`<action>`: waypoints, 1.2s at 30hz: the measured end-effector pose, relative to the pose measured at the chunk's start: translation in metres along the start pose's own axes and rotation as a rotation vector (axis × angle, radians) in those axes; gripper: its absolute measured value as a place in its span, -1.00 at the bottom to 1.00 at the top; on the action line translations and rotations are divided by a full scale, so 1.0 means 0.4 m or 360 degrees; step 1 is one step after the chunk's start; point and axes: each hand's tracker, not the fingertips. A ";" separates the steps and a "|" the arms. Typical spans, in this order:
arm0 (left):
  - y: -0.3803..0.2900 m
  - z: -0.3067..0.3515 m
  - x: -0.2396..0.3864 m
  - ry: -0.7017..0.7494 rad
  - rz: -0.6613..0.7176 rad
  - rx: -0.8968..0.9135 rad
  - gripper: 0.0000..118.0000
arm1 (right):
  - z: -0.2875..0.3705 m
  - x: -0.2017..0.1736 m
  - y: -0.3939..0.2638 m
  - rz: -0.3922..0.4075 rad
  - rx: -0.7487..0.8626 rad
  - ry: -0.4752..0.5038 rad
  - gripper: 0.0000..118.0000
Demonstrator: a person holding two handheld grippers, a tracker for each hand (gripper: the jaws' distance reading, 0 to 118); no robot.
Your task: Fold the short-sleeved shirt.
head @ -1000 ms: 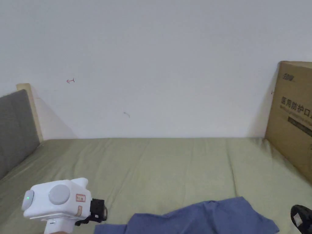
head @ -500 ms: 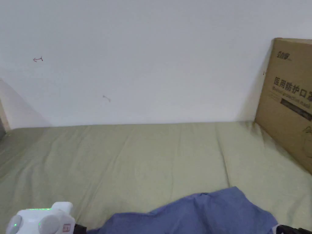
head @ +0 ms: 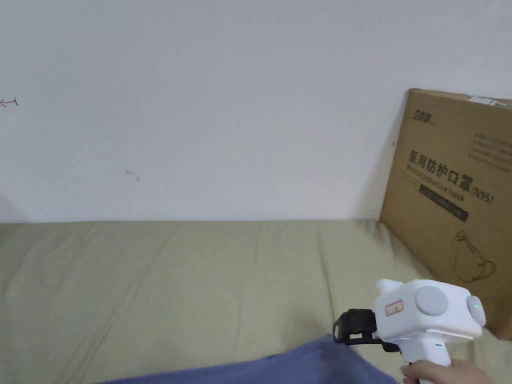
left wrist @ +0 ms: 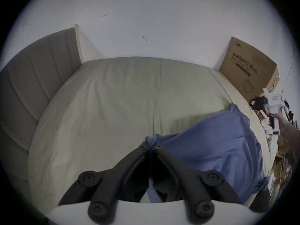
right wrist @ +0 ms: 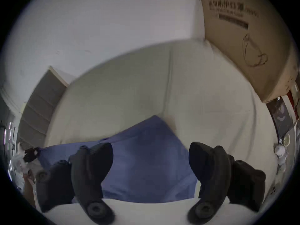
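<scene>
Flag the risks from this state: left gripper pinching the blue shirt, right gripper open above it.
1. The left gripper pinches just a small bunched edge of the blue shirt; a pull may slip it free.
2. The right gripper is open and off the cloth, so lifting now would probably let that side sag and crease.
3. The cardboard box leans close beside the right gripper; a wide swing could hit it.

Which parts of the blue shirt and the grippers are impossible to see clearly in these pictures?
- Blue shirt, head view: mostly cut off by the bottom edge.
- Shirt corner in the left gripper, left gripper view: hidden between the closed jaws.
- Shirt's near edge, right gripper view: hidden behind the right gripper.
- Sleeves and collar: cannot be told.
</scene>
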 end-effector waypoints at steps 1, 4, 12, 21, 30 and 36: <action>-0.002 -0.007 0.003 -0.0001 -0.0009 -0.0015 -0.99 | -0.031 0.000 0.018 0.0000 -0.0029 -0.0003 0.67; -0.006 -0.026 0.015 0.0026 -0.0032 -0.0055 -0.99 | -0.116 -0.023 0.058 0.0029 -0.0092 -0.0010 0.66; -0.031 -0.060 0.009 0.0032 -0.0009 -0.0123 -0.99 | -0.235 -0.054 0.072 0.0076 -0.0273 -0.0075 0.25; -0.001 0.072 0.034 -0.0004 0.0036 0.0027 -0.99 | 0.162 -0.026 0.004 0.0089 0.0313 0.0103 -0.94; 0.141 0.390 0.090 -0.0090 -0.0018 0.0406 -0.99 | 0.683 -0.070 -0.060 0.0125 0.0631 0.0128 -0.94; 0.266 0.583 0.117 -0.0073 -0.0080 0.0602 -0.99 | 0.940 -0.145 -0.054 0.0140 0.0834 0.0123 -0.94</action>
